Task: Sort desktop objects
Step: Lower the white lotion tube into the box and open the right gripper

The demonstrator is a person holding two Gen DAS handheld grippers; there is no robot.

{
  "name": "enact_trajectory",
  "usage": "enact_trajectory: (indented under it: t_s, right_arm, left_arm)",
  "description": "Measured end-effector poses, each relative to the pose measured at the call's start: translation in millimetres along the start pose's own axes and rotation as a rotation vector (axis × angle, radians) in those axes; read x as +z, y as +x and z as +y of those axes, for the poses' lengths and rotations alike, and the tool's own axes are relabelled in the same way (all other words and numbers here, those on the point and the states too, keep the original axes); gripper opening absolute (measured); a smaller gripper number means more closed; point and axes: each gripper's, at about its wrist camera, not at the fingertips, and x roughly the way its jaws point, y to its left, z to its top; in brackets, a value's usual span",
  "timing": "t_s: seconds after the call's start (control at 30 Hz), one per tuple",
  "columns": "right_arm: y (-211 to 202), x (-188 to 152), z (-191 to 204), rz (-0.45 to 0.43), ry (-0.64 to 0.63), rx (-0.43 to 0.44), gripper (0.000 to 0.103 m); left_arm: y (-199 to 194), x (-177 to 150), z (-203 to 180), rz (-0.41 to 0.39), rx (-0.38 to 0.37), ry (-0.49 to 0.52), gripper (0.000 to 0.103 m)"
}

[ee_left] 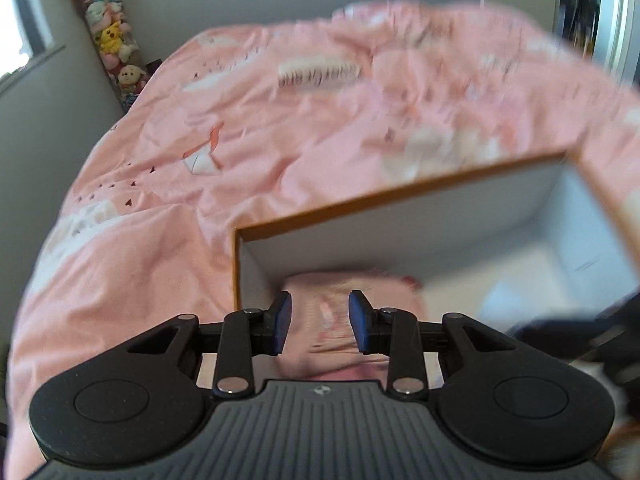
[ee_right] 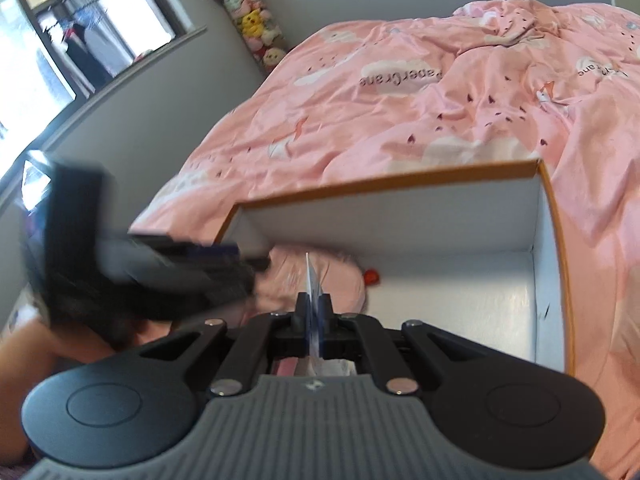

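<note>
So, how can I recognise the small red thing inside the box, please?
Find the pink bedspread; on it stands an open white box with an orange rim. On its white floor, near the back wall, a small red object lies beside a pink bundle. It is the only red item there.

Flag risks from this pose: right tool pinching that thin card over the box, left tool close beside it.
1. The right tool grips the thin card edge-on near its base; it could twist or slip out early.
2. The left tool crosses close beside the card above the box; a bump seems possible.
3. The box already holds a pink pouch and a small red item; a dropped card may land propped on them.
</note>
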Motion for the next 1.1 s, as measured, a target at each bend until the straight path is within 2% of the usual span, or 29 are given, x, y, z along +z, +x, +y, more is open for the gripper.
enact_trajectory:
  t_s: [0.1,0.2,0.33,0.43,0.63,0.73,0.97,1.1]
  right_arm:
    - [1,-14,9,0.025,-0.016,0.007,0.003]
    - [3,-25,18,0.038,-0.037,-0.011,0.003]
    - [8,-37,28,0.051,-0.063,-0.035,0.003]
    - [12,-43,35,0.065,-0.07,-0.031,0.003]
    - [15,-50,51,0.089,-0.122,-0.038,0.005]
    - [16,-51,54,0.116,-0.101,-0.01,0.008]
    - [11,-51,50,0.118,-0.069,0.006,0.011]
    - [-7,-48,49,0.081,-0.101,0.01,0.012]
  left_arm:
    - [-26,-8,2,-0.033,-0.028,-0.05,0.037]
    - [-44,-20,4,-0.047,0.015,-0.071,0.037]
    - [-65,-39,10,-0.083,0.03,-0.108,0.037]
    - [-73,-51,15,-0.081,0.033,-0.143,0.037]
    - [-83,-75,29,-0.079,0.093,-0.229,0.037]
    - [-85,-83,32,-0.064,0.088,-0.238,0.037]
    - [-89,-94,26,-0.055,0.047,-0.251,0.038]
    - [-104,-97,23,-0.089,-0.022,-0.261,0.038]
